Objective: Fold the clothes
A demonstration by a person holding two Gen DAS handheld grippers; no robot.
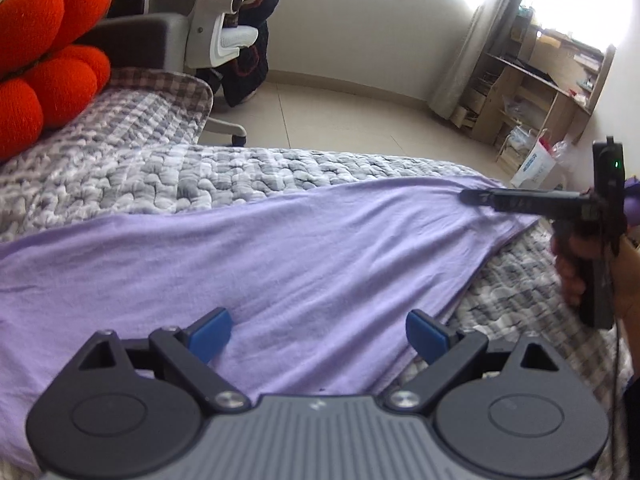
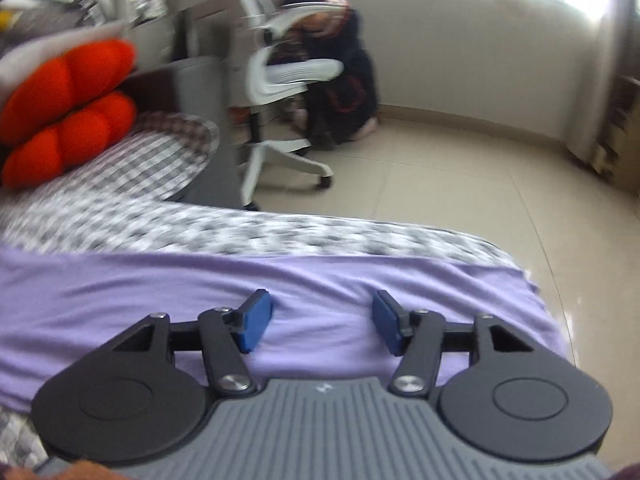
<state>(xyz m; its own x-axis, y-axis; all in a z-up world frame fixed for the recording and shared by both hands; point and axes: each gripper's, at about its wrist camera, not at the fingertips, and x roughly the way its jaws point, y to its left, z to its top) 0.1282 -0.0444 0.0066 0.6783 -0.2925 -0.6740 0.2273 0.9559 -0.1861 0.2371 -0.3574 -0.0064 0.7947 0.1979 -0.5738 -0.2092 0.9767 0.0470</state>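
Bed with grey-and-white checked quilt (image 1: 168,176), lilac garment (image 1: 280,248) spread flat across it, orange lobed cushion (image 1: 44,60) at the far-left end

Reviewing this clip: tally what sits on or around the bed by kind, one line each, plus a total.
Purple garment: 1
Orange cushion: 1
Checked quilt: 1
White office chair: 1
Wooden shelf unit: 1
Grippers, left and right, both open above the garment: 2
Total: 7

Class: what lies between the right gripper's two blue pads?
Only lilac garment under the open right gripper; nothing pinched, as the right wrist view shows.
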